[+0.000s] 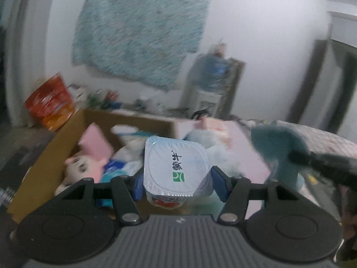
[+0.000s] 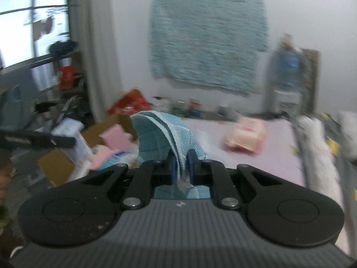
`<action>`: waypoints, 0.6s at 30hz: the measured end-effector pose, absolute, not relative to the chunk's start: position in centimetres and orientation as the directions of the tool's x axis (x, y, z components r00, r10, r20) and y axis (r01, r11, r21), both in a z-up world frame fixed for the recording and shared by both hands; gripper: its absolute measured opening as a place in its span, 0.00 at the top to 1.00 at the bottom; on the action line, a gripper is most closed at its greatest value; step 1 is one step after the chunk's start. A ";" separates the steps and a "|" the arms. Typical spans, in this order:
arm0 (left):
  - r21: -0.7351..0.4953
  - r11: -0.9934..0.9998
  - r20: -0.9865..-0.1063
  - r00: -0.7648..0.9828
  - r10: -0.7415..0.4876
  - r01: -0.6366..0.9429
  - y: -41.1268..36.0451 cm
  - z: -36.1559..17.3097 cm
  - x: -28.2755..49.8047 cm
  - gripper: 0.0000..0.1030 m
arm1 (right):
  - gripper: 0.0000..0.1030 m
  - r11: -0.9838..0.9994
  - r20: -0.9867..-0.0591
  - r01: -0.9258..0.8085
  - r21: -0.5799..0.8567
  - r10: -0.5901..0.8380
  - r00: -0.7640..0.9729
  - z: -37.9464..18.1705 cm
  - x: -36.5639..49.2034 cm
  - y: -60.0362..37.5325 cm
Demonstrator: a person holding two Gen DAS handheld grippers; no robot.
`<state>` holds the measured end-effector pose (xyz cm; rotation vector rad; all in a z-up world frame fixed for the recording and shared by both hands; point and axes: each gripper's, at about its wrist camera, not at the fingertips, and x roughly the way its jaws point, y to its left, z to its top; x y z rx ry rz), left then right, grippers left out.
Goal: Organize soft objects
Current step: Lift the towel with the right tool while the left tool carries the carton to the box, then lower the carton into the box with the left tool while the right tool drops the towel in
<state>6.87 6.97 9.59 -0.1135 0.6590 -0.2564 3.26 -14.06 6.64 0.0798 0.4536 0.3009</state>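
Note:
My left gripper (image 1: 176,182) is shut on a white yogurt cup (image 1: 176,167) with a foil lid, held above the cardboard box (image 1: 42,167). The box holds a pink sponge (image 1: 96,144), a pink-and-white plush toy (image 1: 82,167) and blue-white packets. My right gripper (image 2: 180,167) is shut on a folded teal cloth (image 2: 160,136) with white stripes, held over the pink mat (image 2: 267,163). The cloth (image 1: 276,147) and the right gripper's arm also show at the right of the left wrist view. The left gripper appears at the left edge of the right wrist view (image 2: 40,141).
A pink packet (image 2: 245,138) lies on the pink mat. A red snack bag (image 1: 50,100) stands behind the box. A teal map hangs on the wall (image 1: 138,33). A water dispenser (image 1: 212,84) stands at the back. Small items line the wall's foot. A window is far left.

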 end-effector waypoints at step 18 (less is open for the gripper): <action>-0.177 0.983 -0.851 0.496 -0.173 0.039 12.7 -2.0 14.1 0.41 | 0.91 0.834 -0.301 -0.540 0.116 0.548 0.781 15.5 18.3 1.2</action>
